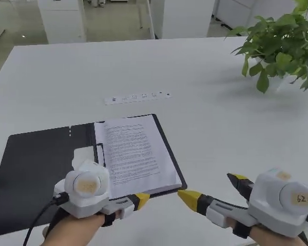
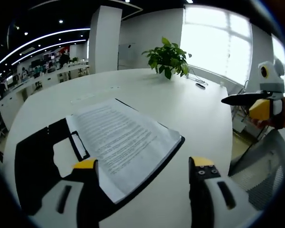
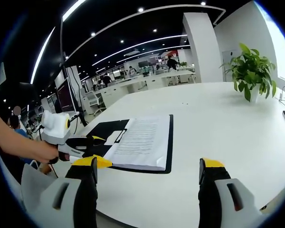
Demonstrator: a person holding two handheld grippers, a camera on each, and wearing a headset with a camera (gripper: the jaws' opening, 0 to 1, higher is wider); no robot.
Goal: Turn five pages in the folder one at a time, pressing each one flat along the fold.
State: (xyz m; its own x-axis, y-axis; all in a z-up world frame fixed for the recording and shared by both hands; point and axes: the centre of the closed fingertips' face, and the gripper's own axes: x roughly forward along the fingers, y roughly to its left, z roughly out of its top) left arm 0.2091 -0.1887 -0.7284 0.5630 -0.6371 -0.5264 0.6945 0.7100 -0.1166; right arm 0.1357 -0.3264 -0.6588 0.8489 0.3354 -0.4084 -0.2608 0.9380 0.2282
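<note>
1. The left gripper (image 1: 138, 200) is held low at the near edge of the folder (image 1: 36, 164), its jaws spread wide with nothing between them; in the left gripper view one jaw tip sits over the near corner of the paper stack (image 1: 133, 154) and the other over bare table (image 1: 205, 72); whether it touches the page I cannot tell.
2. The right gripper (image 1: 214, 187) is also wide open and empty; it hangs over bare table just right of the folder's near right corner, its yellow tips pointing toward the left gripper.
3. The folder lies open and flat on the white table; its black cover spreads to the left, and the printed pages lie on the right half, top sheet level.
4. Beyond the folder lies a white power strip (image 1: 138, 96); a potted plant (image 1: 282, 51) stands at the far right.
</note>
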